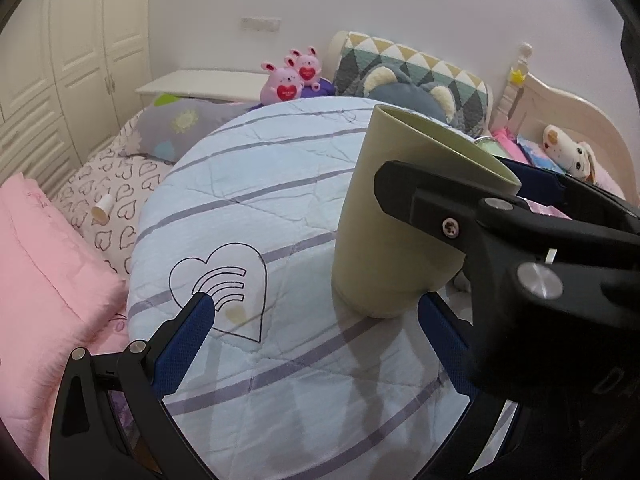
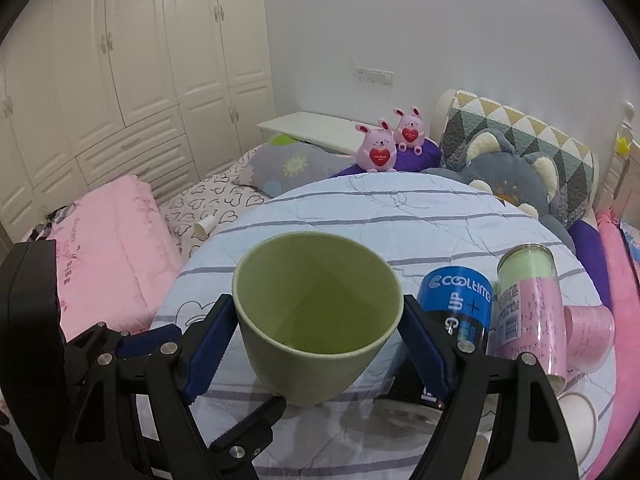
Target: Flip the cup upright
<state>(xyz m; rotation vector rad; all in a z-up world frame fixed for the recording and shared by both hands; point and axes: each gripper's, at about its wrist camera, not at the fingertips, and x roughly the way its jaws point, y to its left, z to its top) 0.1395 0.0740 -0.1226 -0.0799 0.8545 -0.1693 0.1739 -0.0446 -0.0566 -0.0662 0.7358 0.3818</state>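
A pale green cup (image 2: 316, 320) stands mouth-up, slightly tilted, on a round table covered with a striped light-blue cloth (image 2: 400, 216). My right gripper (image 2: 318, 320) is shut on the cup, one blue pad (image 2: 212, 344) on each side of its wall. In the left wrist view the cup (image 1: 392, 232) is on the right, with the right gripper's black finger across it. My left gripper (image 1: 320, 320) is open and empty, just in front of the cup's base; its fingertip (image 2: 260, 420) shows below the cup.
A blue Cooltime can (image 2: 456, 304), a pink-and-green clear bottle (image 2: 528, 304) and a pink cup (image 2: 588, 332) sit right of the green cup. A bed with a pink quilt (image 2: 116, 240), plush toys (image 2: 376, 148) and a small paper cup (image 2: 206, 228) surrounds the table.
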